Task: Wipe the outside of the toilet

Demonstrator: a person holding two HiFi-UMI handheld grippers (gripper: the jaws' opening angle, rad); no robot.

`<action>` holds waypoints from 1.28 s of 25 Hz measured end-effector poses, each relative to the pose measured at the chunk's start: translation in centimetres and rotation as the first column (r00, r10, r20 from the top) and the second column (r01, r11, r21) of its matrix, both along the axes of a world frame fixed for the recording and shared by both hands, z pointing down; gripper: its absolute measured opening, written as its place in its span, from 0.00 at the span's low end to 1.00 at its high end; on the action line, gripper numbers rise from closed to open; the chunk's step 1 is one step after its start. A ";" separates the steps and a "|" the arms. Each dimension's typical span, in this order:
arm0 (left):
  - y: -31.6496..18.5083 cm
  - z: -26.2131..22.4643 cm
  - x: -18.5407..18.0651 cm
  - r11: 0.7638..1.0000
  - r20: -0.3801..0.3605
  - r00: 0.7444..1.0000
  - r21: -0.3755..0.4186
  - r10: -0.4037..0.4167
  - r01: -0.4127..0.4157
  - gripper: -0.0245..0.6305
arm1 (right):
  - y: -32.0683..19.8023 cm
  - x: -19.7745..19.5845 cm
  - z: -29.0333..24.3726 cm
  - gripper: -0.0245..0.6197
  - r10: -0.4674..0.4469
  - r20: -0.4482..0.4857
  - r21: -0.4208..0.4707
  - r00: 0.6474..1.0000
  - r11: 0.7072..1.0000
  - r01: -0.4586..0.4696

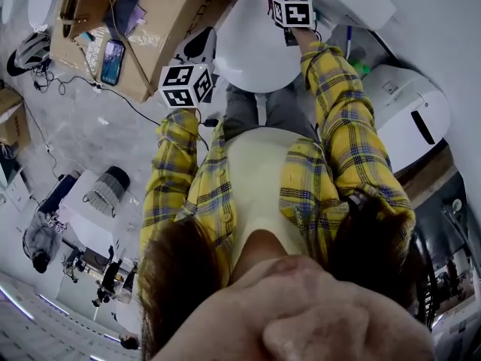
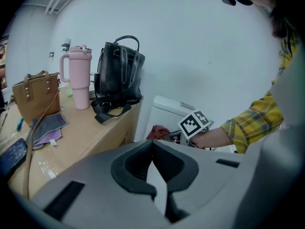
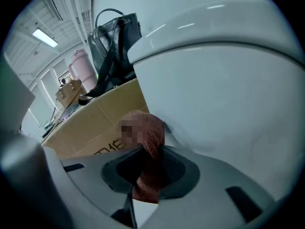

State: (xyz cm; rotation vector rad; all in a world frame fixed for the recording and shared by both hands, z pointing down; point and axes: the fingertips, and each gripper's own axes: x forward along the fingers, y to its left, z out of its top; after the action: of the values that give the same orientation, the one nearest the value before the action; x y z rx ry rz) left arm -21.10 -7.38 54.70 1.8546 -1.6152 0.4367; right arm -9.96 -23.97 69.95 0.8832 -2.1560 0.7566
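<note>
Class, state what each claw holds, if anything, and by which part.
The right claw grips the reddish-brown woven cloth near its middle, ends free. The left claw is shut, empty.

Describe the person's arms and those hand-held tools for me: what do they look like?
The left sleeve and right sleeve are long, yellow plaid with dark stripes. The left tool and right tool have smooth pale grey bodies, with dark grey pads set in a rounded recess. Each carries a white cube printed with black square markers: the left cube and the right cube.
</note>
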 end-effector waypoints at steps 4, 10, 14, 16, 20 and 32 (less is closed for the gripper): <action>-0.1 0.1 0.5 1.000 -0.001 1.000 -0.006 0.028 -0.028 0.05 | -0.3 2.6 0.6 0.18 0.081 -0.015 -0.012 0.997 0.997 -0.081; -0.9 -0.1 2.3 0.995 -0.011 0.995 -0.002 0.103 -0.103 0.05 | 1.0 6.8 1.2 0.18 0.179 -0.024 -0.023 0.984 0.984 -0.179; -1.4 -0.1 3.6 0.988 -0.013 0.988 -0.003 0.152 -0.152 0.05 | 1.8 9.8 1.1 0.18 0.241 -0.028 -0.022 0.970 0.970 -0.242; -1.6 -0.1 4.2 0.985 -0.014 0.985 -0.004 0.171 -0.171 0.05 | 2.1 11.3 1.0 0.18 0.267 -0.032 -0.018 0.963 0.963 -0.267; -2.2 -0.2 6.1 0.976 -0.019 0.976 0.002 0.217 -0.217 0.05 | 2.5 14.7 0.9 0.18 0.312 -0.049 -0.006 0.949 0.950 -0.312; -2.8 -0.1 10.4 0.949 -0.016 0.949 0.004 0.316 -0.316 0.05 | 4.4 23.1 1.3 0.18 0.433 -0.094 0.003 0.896 0.900 -0.435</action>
State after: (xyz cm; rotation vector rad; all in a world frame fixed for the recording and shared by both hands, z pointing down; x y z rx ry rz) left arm -10.72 -10.16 54.57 2.1209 -1.3073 0.5552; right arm 13.17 -19.55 71.28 1.3892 -1.8845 0.9275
